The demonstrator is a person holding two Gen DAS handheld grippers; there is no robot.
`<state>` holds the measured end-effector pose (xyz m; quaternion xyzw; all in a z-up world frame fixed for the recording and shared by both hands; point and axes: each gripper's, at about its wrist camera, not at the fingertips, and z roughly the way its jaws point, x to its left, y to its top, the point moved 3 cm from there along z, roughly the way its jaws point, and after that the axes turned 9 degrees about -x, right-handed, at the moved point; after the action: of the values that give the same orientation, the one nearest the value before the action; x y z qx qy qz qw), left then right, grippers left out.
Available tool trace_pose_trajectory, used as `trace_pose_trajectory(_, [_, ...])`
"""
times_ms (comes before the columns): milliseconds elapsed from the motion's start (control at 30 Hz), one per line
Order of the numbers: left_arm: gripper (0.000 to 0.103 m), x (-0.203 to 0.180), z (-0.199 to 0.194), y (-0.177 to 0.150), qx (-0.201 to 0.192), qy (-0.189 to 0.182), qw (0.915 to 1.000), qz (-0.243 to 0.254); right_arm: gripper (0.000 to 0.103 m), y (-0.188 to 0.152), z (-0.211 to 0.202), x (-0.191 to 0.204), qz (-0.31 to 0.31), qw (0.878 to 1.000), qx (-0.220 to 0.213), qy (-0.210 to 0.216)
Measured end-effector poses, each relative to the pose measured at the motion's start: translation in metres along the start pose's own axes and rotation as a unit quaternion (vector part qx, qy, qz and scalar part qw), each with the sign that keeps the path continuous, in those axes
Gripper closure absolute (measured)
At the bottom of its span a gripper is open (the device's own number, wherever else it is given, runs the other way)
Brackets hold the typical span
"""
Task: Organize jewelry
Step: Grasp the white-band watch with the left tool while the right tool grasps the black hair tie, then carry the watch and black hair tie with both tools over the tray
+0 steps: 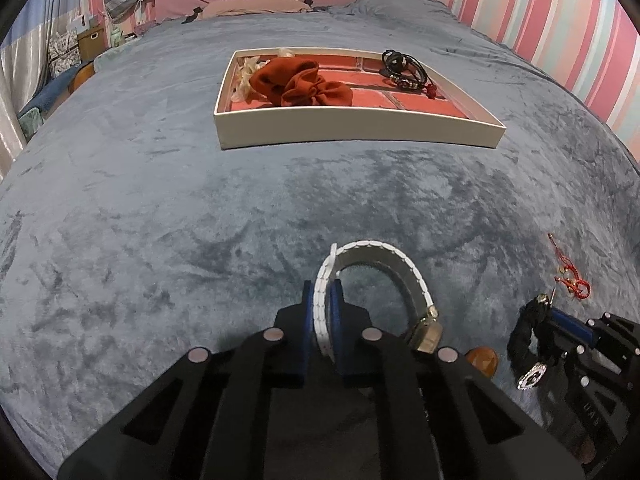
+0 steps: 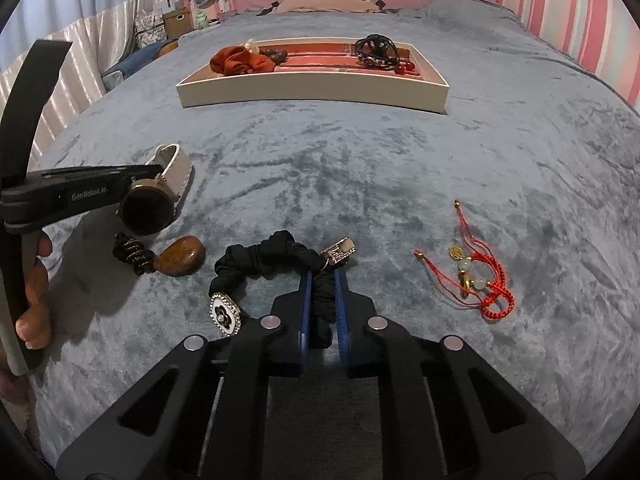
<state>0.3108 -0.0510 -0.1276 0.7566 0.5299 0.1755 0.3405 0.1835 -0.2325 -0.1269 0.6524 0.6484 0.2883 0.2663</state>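
My left gripper point(image 1: 322, 300) is shut on the white strap of a watch point(image 1: 384, 254) with a gold case, just above the blue-grey blanket; the watch also shows in the right wrist view point(image 2: 146, 208). My right gripper point(image 2: 322, 284) is shut on a black scrunchie point(image 2: 276, 258) with jewelled charms, which lies on the blanket. A white tray point(image 1: 352, 130) with a red brick-pattern floor sits ahead, holding a rust scrunchie point(image 1: 296, 84) and black bracelets point(image 1: 402, 66). A red cord bracelet point(image 2: 476, 276) lies right of the right gripper.
A brown stone pendant point(image 2: 180, 256) on a dark braided cord lies between the watch and the black scrunchie. The blanket point(image 1: 160, 200) covers a bed with pink pillows at the far end. A striped wall runs along the right.
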Motion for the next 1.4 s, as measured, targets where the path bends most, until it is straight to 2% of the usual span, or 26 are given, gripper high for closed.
trace_pose_trajectory(333, [0.096, -0.007, -0.014, 0.004, -0.026, 0.008, 0.9995, 0.013, 0.093, 0.014, -0.010, -0.013, 0.008, 0.999, -0.031, 0.009])
trace_pose_trajectory(800, [0.096, -0.008, -0.034, 0.039, -0.079, 0.025, 0.9964, 0.020, 0.093, 0.079, -0.002, -0.027, -0.008, 0.997, -0.081, 0.010])
trace_pose_trajectory(1133, [0.096, -0.007, -0.026, 0.098, -0.109, 0.033, 0.9932, 0.021, 0.093, 0.147, 0.012, -0.044, -0.008, 0.993, -0.115, 0.006])
trace_pose_trajectory(1400, [0.096, -0.011, 0.022, 0.152, -0.099, 0.035, 0.9944, 0.010, 0.093, 0.198, 0.052, -0.061, -0.006, 0.994, -0.111, -0.006])
